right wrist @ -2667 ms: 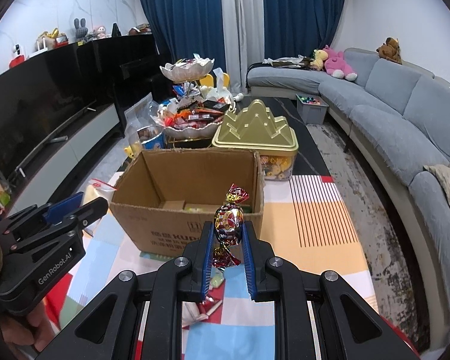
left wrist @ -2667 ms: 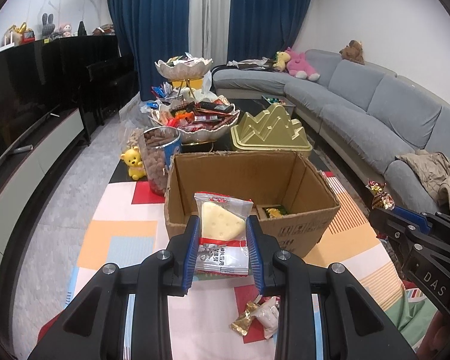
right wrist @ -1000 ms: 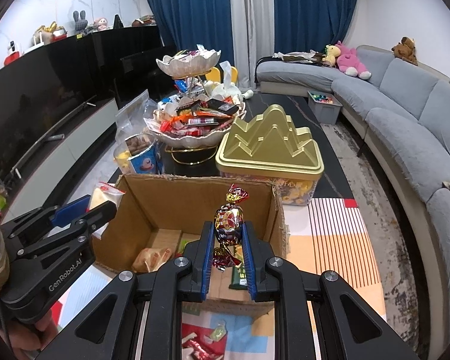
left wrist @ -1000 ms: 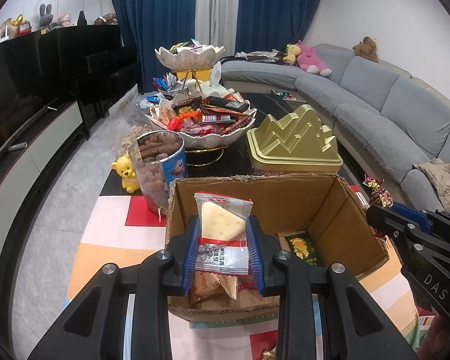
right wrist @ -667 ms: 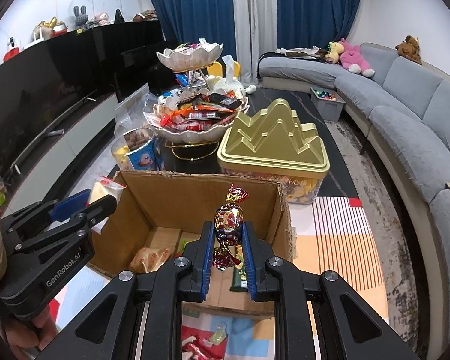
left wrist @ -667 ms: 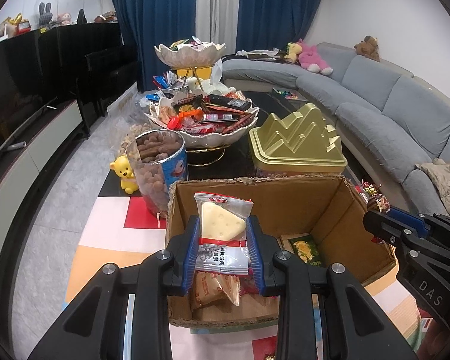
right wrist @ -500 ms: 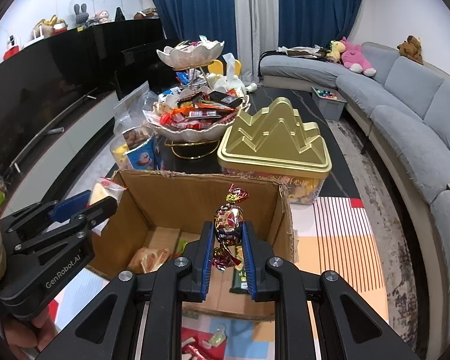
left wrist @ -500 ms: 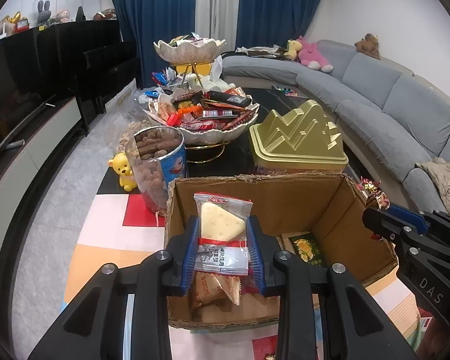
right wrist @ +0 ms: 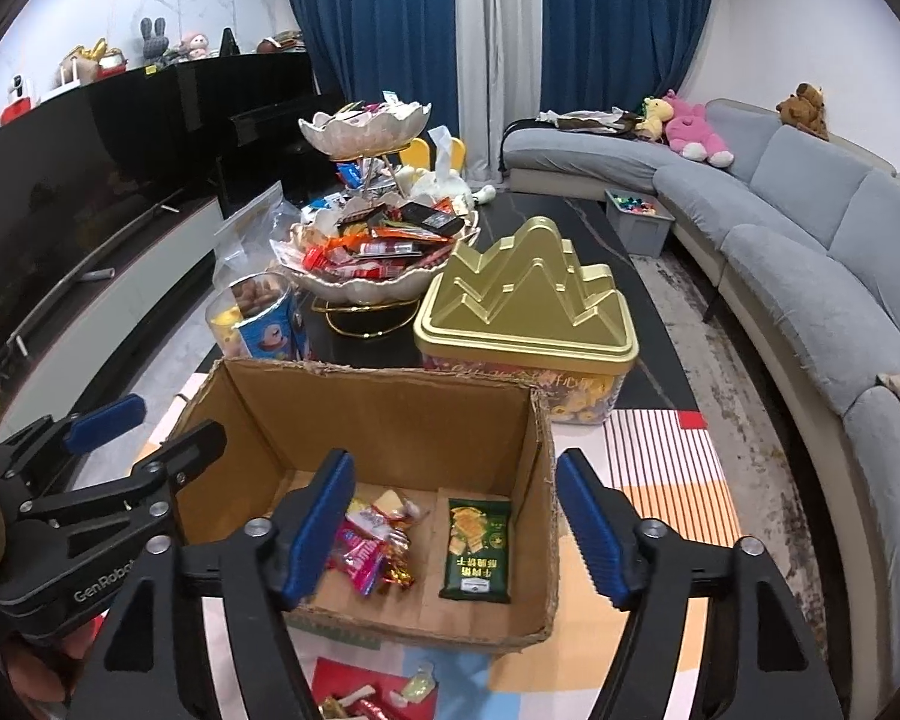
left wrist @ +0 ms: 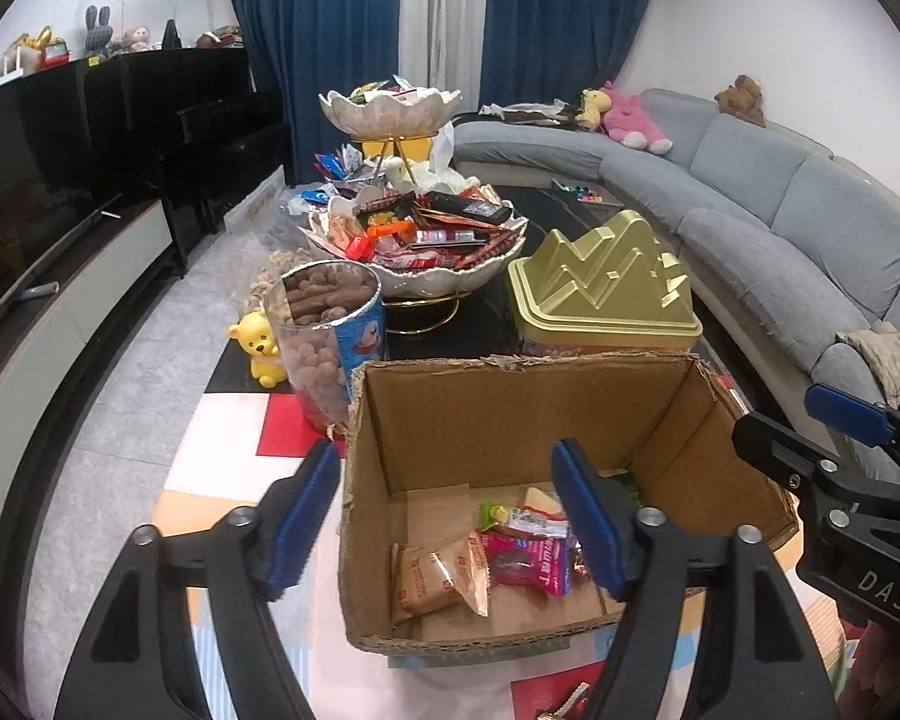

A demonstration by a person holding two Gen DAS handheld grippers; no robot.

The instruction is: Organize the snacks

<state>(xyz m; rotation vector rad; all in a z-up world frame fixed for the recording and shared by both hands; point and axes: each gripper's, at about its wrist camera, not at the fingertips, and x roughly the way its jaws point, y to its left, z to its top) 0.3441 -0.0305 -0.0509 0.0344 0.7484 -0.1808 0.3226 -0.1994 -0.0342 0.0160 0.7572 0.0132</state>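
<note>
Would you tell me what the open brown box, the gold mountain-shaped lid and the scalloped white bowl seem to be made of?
The open brown box looks like matte corrugated cardboard: torn, fluted edges show along its rim. The gold mountain-shaped lid has a smooth satin sheen with crisp moulded ridges, so probably plastic, possibly thin metal. The scalloped white bowl appears to be glossy glazed ceramic, though plastic cannot be ruled out.

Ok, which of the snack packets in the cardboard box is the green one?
The flat green packet, lying apart on the right of the cardboard box; the other wrappers, pink, red and tan, sit heaped on the left.
</note>
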